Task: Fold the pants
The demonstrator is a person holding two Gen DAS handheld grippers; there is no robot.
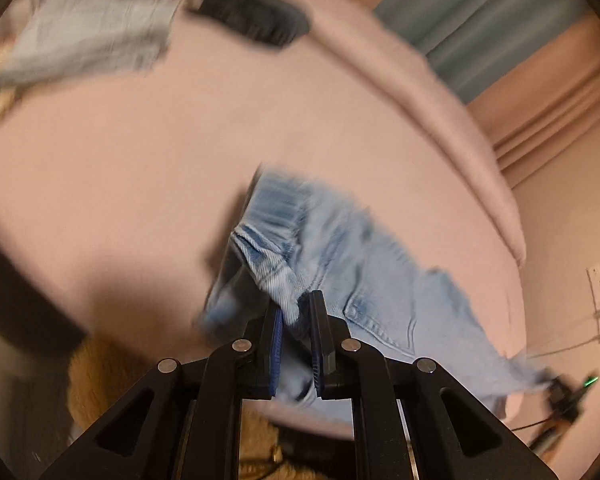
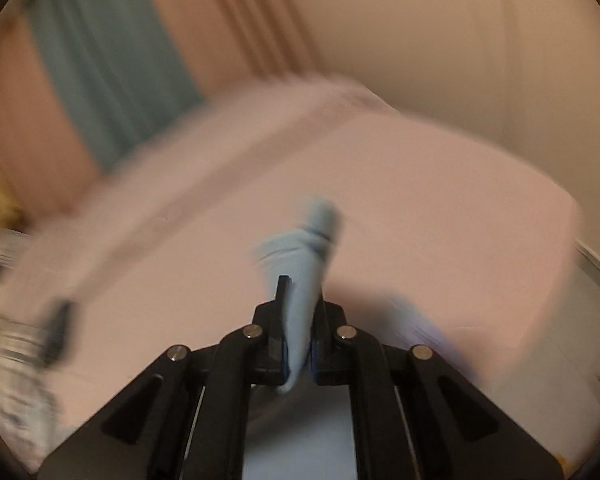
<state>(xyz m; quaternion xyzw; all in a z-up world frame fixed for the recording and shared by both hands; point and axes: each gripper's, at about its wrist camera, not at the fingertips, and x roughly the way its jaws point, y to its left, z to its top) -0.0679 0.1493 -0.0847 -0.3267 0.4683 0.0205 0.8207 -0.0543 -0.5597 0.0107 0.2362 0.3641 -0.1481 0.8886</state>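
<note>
Light blue denim pants (image 1: 340,280) lie partly lifted over a pink bed (image 1: 140,160). My left gripper (image 1: 298,312) is shut on the ribbed waistband edge, with the denim bunched between its blue pads. At the lower right of the left wrist view, the far end of the pants runs to the other gripper (image 1: 562,394), small and blurred. In the right wrist view my right gripper (image 2: 302,304) is shut on a narrow fold of the pants (image 2: 312,264), which sticks up past the fingertips. The picture is smeared by motion.
Folded plaid and blue clothes (image 1: 96,36) lie at the bed's far left, beside a dark flat object (image 1: 256,14). A teal curtain (image 1: 480,28) and pink curtains hang behind. A tan fuzzy rug (image 1: 112,384) lies below the bed edge. A wall (image 2: 440,48) stands at right.
</note>
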